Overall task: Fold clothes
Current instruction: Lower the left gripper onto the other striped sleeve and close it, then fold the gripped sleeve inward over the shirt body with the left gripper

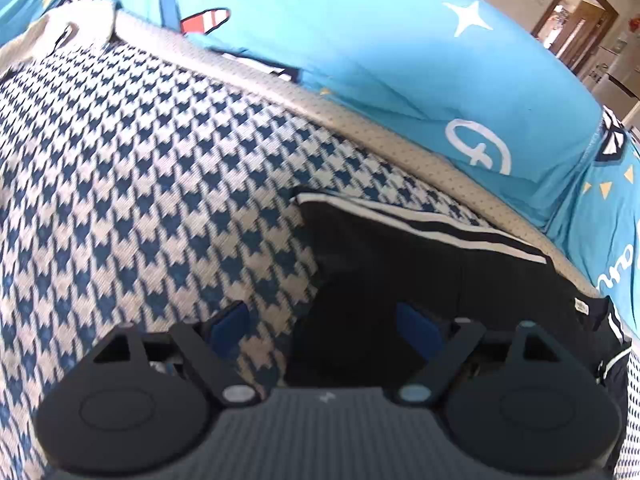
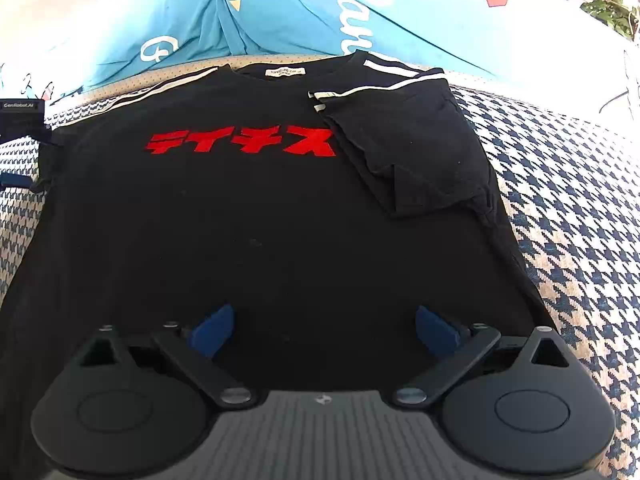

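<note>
A black cotton T-shirt (image 2: 256, 240) with red lettering is spread flat (one sleeve folded inward); both the left gripper (image 1: 326, 330) and right gripper (image 2: 324, 330) are held wide, empty.

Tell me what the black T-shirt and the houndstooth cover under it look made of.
Black T-shirt: soft matte knit, probably cotton jersey; it lies limp with small creases, and its red lettering looks printed flat.
Houndstooth cover: woven fabric, coarser; a fine ribbed weave shows through the blue-and-white pattern.
</note>
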`<action>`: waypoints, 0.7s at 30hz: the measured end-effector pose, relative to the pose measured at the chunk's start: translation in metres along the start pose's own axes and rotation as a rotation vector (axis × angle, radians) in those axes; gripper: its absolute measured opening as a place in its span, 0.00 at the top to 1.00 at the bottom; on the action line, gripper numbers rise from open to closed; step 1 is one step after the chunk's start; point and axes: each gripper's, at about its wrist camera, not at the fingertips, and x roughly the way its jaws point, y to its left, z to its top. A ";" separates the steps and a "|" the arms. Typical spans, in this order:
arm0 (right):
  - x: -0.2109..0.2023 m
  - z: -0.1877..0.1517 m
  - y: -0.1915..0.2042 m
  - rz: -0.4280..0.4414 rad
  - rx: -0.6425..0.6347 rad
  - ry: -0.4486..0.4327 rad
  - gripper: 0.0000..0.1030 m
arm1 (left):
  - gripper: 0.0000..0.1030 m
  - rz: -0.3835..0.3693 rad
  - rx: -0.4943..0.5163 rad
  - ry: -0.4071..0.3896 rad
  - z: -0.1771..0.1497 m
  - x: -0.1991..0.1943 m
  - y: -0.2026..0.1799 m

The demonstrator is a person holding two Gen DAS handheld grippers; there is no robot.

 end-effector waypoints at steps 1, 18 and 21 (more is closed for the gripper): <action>0.000 0.000 0.000 -0.001 0.000 0.000 0.03 | 0.24 0.002 0.009 -0.002 0.000 0.001 -0.002; 0.003 0.000 0.002 0.000 0.002 0.005 0.00 | 0.90 0.008 0.073 -0.068 -0.003 0.006 -0.030; 0.003 0.000 0.002 0.001 0.003 0.007 0.00 | 0.90 0.003 0.081 -0.088 -0.003 0.000 -0.040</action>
